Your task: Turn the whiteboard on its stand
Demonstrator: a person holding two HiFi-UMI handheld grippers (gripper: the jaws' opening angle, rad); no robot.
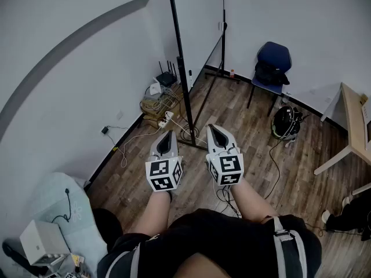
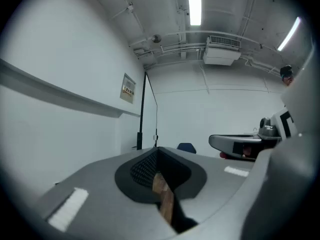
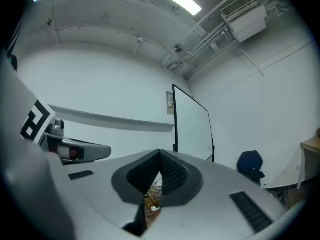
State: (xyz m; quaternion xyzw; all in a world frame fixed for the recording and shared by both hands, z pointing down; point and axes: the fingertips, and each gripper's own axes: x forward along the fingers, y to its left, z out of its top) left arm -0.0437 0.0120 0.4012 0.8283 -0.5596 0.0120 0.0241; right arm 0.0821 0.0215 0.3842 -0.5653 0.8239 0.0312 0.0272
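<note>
— Where are the person's arms?
— The left forearm point(image 1: 155, 212) and the right forearm point(image 1: 250, 198) both reach forward, low in the middle of the frame.
— And the jaws?
— The left gripper point(image 1: 168, 136) has its jaws together, with nothing between them. The right gripper point(image 1: 214, 130) is the same. They are side by side, not touching.

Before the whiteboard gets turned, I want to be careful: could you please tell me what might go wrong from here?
1. The cables and power strip lie close to the stand's foot; if the stand shifts, it might snag or drag them.
2. The left gripper and right gripper are both shut, empty and short of the whiteboard; pushing with closed jaws could slip off its thin frame.
</note>
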